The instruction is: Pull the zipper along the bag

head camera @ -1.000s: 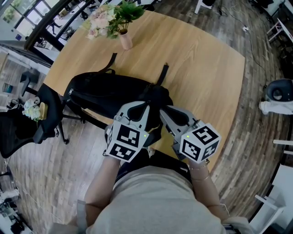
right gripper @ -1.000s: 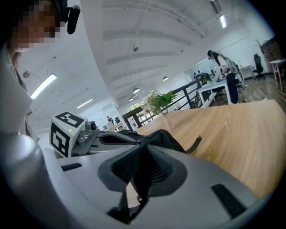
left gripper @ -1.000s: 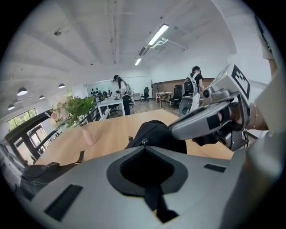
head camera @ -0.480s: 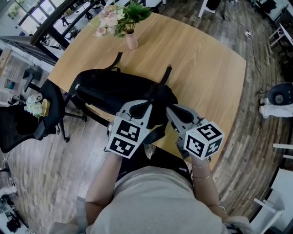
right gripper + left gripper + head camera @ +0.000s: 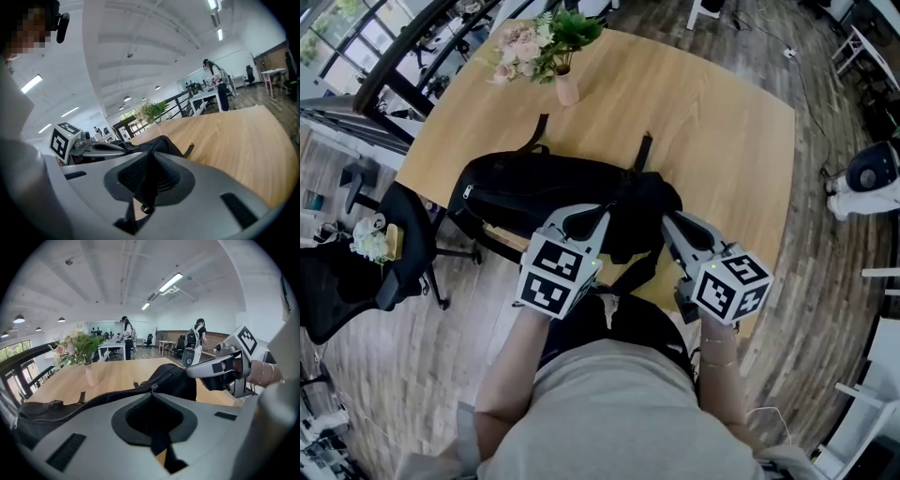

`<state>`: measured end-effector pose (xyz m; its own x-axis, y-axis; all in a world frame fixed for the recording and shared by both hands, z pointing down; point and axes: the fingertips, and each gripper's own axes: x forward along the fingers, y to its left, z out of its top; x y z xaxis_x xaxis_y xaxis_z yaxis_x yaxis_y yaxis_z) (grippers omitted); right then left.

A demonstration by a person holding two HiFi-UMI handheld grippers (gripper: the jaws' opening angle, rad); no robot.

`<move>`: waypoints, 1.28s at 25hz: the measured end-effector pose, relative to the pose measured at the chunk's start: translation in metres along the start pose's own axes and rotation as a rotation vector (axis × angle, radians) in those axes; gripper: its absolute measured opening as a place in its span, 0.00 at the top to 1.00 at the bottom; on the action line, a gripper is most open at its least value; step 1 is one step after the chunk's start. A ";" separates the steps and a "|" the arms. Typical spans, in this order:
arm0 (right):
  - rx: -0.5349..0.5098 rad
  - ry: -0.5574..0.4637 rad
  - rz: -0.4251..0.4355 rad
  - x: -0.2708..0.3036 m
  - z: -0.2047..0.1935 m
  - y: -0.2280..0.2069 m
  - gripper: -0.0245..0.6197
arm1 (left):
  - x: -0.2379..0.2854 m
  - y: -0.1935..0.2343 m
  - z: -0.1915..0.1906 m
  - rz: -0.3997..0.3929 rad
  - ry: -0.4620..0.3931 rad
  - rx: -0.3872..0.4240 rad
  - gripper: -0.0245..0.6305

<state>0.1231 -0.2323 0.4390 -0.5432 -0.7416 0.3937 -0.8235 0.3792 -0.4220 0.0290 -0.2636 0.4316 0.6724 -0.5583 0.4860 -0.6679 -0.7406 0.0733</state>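
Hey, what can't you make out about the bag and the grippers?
Zipper pull: left gripper view, only a tip shows past the shut left gripper.
Backpack, near side: head view, under the grippers.
What the right gripper holds, strap or fabric: right gripper view, jaws, just closing, cover it.

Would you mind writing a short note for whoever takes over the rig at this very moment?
Left gripper: jaws shut on the zipper pull, at the right-hand end of the backpack in the head view.
Right gripper: jaws have just been closing and pinch the backpack's black fabric close beside the left gripper.
The backpack lies along the near edge of the wooden table.
Done: both grips are set. How far the zip has run cannot be told.
Left: draw the zipper pull along the backpack, probably with the right gripper bracing it.
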 end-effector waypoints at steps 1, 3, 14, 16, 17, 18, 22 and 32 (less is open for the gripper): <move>0.007 -0.005 -0.013 0.000 -0.001 -0.001 0.88 | -0.003 0.004 -0.002 0.002 0.000 0.004 0.93; 0.019 -0.016 -0.038 -0.001 -0.003 -0.002 0.88 | -0.008 0.013 -0.006 0.010 0.005 0.013 0.93; 0.034 -0.054 -0.141 -0.005 -0.001 -0.006 0.88 | -0.036 0.064 -0.017 0.086 0.018 0.009 0.93; 0.030 -0.059 -0.158 -0.005 -0.001 -0.008 0.88 | -0.040 0.072 -0.020 0.103 0.018 0.011 0.93; 0.025 -0.060 -0.169 -0.005 0.000 -0.008 0.88 | -0.042 0.076 -0.021 0.114 0.017 0.011 0.93; 0.019 -0.062 -0.179 -0.005 0.000 -0.008 0.88 | -0.043 0.080 -0.022 0.124 0.015 0.012 0.93; 0.008 -0.074 -0.216 -0.004 0.002 -0.011 0.88 | -0.049 0.093 -0.023 0.155 0.007 0.020 0.93; -0.212 -0.026 -0.325 0.000 0.011 -0.004 0.85 | -0.062 0.109 -0.024 0.187 -0.005 0.072 0.93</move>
<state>0.1277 -0.2401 0.4316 -0.2462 -0.8547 0.4569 -0.9690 0.2258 -0.0998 -0.0932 -0.3008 0.4299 0.5403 -0.6902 0.4813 -0.7568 -0.6486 -0.0806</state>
